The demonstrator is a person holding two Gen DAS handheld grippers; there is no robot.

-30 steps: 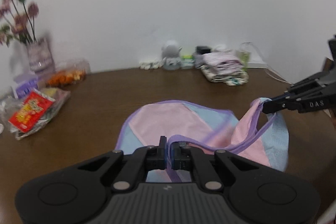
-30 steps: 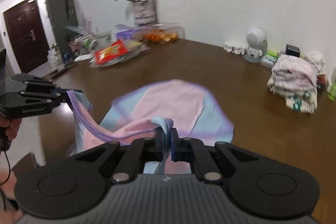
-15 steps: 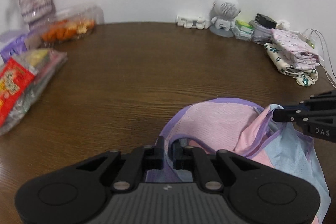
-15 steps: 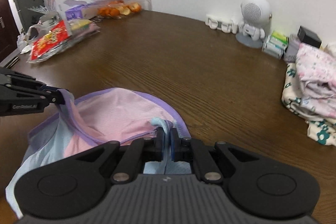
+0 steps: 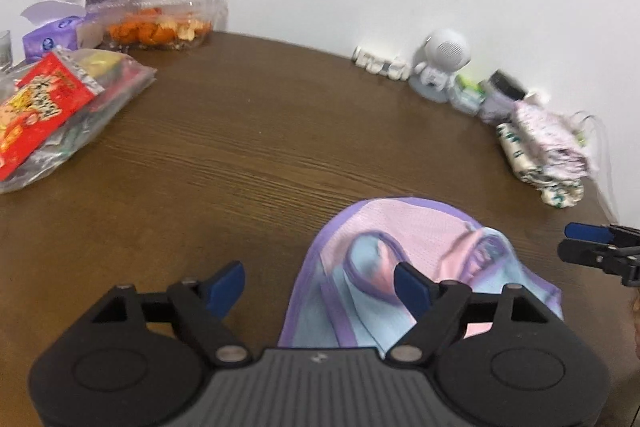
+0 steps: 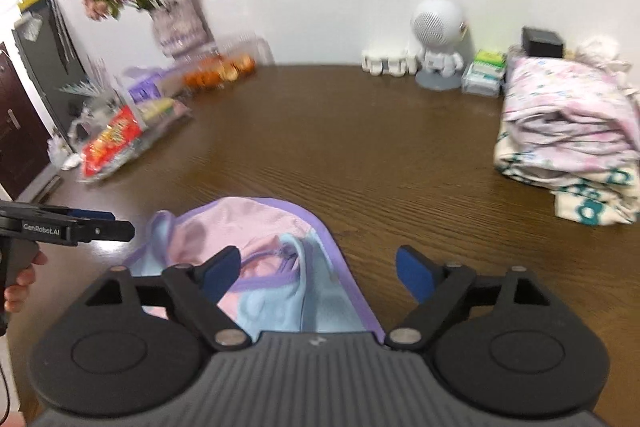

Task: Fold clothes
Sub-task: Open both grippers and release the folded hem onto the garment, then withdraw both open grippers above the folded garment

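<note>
Basically limp, light mesh vest [image 5: 404, 259]; left gripper [image 5: 320, 283] and right gripper [image 6: 316, 271] both gape wide, empty. Pinch purple trim.

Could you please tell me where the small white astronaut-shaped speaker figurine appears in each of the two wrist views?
Left wrist view: the small white astronaut-shaped speaker figurine stands upper right, against the wall.
Right wrist view: it stands upper centre-right, against the wall.
Shared landmark: the folded stack of floral clothes lies to its right in both.
</note>
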